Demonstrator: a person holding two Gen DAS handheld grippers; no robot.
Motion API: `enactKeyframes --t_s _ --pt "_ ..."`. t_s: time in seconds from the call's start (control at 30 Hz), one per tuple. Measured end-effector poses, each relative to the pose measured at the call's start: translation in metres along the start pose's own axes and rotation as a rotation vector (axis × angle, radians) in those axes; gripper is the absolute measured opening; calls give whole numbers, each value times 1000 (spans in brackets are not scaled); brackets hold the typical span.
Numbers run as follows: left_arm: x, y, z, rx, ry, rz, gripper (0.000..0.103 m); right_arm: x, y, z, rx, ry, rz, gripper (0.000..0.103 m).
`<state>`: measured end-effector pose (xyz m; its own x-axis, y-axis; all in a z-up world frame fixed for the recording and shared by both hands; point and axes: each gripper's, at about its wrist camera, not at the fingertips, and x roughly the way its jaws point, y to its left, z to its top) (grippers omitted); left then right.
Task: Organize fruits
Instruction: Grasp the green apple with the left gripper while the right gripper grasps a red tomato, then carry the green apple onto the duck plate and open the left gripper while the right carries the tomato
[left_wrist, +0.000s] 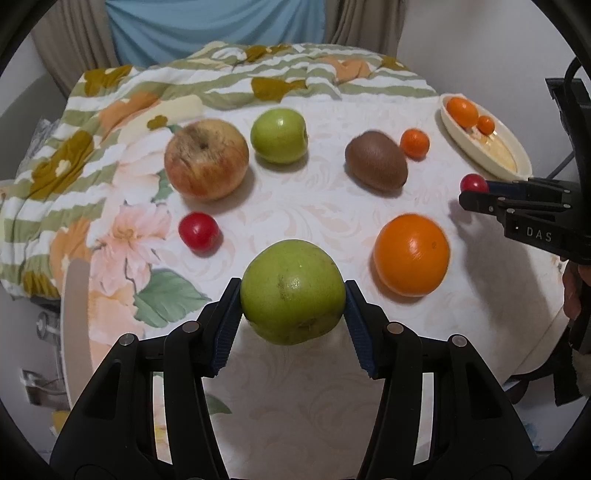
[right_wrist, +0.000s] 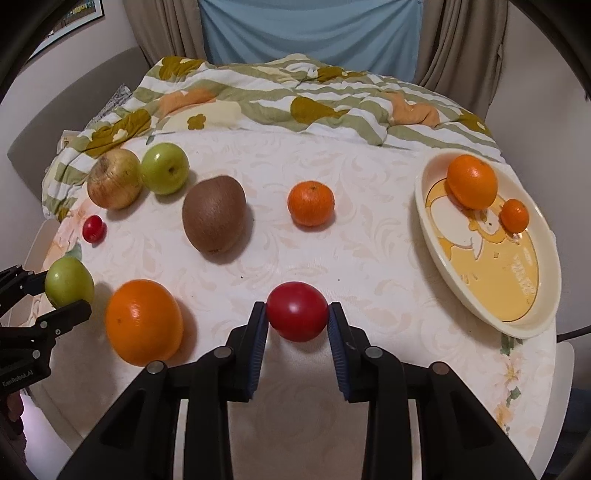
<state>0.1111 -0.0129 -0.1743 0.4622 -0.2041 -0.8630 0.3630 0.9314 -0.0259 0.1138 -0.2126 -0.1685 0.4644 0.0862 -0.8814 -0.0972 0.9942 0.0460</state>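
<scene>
Both grippers are loaded: the left gripper has its blue ribbed pads pressed against either side of a large round green apple, held over the pale patterned tablecloth, while the right gripper is closed to a narrow gap on a small glossy red round fruit. Ahead and to the right of the right gripper sits the cream oval plate with a yellow cartoon print, already holding a medium orange and a tiny orange fruit; sorting looks only just begun. Left on the cloth, beyond the left gripper, are a blotchy red-yellow apple, a smaller green apple, a fuzzy brown kiwi, a small mandarin, a second little red fruit, and, just right of it, a big smooth orange. Where the two held fruits belong cannot be told.
</scene>
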Motion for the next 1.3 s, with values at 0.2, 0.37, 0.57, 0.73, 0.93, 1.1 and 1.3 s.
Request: enactKeyframes --t_s 0.2,0.37,0.57,0.73,0.93,1.1,1.3 --pt "-27 -3 16 8 -47 -11 61 -31 2 5 33 -35 -2 30" --pt "-47 -10 38 26 -86 -26 61 -55 -4 8 69 -66 -19 30" --pt "-64 -31 66 60 -131 -45 61 -86 -26 9 131 -111 -35 30" --pt "-66 -65 93 79 -161 -51 61 -102 -62 13 156 -144 -50 30" --pt "-56 -115 121 68 -175 -56 61 -110 -111 13 150 -149 -55 30" --pt "-36 -161 141 70 -164 -86 61 -107 -156 14 156 -133 -58 30" --pt "-5 -207 155 84 -140 -122 61 -99 -197 12 162 -112 -63 30"
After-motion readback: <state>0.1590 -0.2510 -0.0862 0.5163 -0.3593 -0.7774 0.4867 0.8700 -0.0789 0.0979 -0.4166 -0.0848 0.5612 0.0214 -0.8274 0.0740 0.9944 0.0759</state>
